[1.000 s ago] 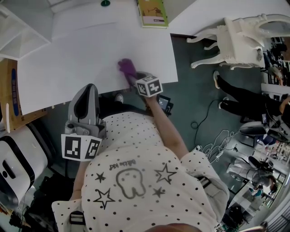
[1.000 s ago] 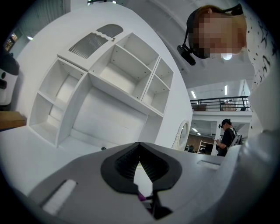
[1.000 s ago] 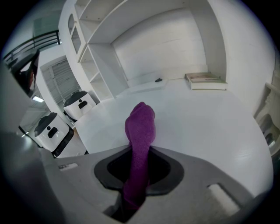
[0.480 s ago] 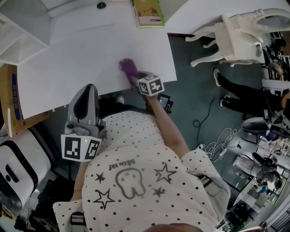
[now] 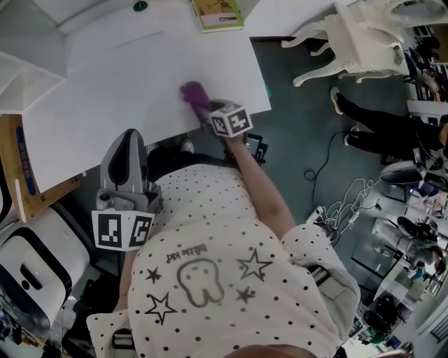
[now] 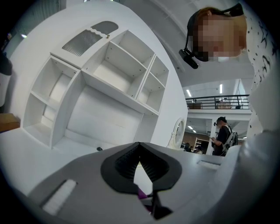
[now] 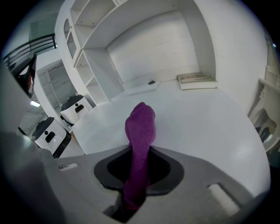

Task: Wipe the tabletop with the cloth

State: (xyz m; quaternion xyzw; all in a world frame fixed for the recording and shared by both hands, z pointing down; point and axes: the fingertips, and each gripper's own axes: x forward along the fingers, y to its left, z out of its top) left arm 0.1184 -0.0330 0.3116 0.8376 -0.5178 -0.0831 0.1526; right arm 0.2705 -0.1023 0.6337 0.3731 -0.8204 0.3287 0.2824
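White tabletop (image 5: 126, 84), right tool (image 5: 206, 112) clenched on purple cloth (image 5: 194, 94) touching the tabletop near its front edge, left tool (image 5: 130, 140) clenched empty, off the tabletop

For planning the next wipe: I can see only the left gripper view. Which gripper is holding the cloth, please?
Observer: The right gripper is shut on the purple cloth.
Operator: Where is the cloth over the table?
Observer: In the head view it is near the front edge of the tabletop, toward the right corner.
Operator: Is something else lying there?
Observer: Yes, a book lies at the far side.
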